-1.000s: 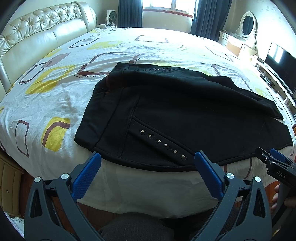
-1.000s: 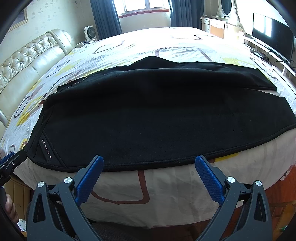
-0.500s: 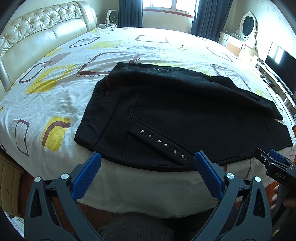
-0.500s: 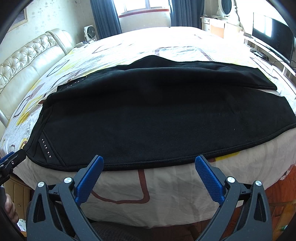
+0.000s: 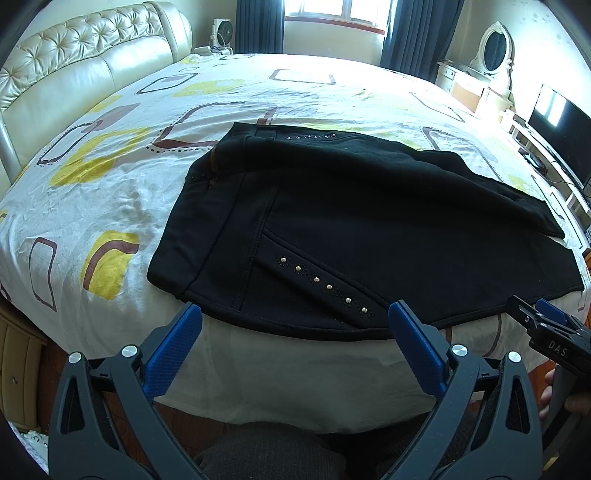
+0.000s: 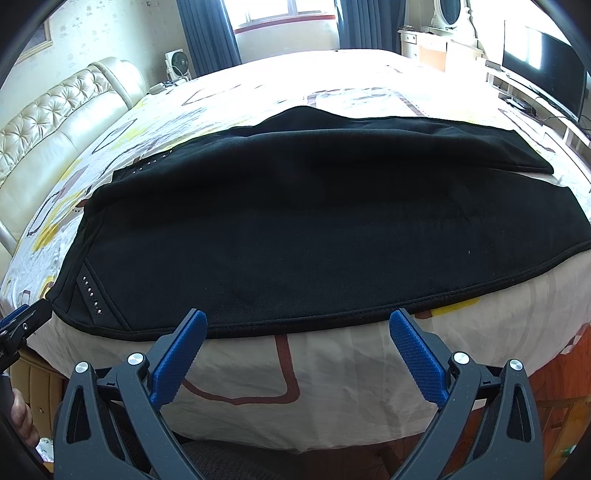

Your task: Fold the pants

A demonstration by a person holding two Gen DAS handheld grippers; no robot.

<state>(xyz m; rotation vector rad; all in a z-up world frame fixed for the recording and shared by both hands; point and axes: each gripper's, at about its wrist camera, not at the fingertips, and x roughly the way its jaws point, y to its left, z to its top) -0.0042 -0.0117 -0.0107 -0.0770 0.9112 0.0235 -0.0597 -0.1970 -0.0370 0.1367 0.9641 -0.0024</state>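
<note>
On the patterned white bed [image 5: 122, 177], your black studded pants [image 5: 369, 229] lie flat, legs side by side. Both grippers, left [image 5: 295, 325] and right [image 6: 297, 332], hover with fingers wide, holding nothing. Every fold looks left to do.

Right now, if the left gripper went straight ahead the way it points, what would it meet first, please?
Most likely the near hem of the black pants, by the studded pocket, at the bed edge. The left gripper is open; depth is uncertain.

Sunlit window [image 5: 334, 16], dark curtains [image 5: 258, 26], cream tufted headboard [image 5: 85, 70], television [image 5: 561, 136].
</note>
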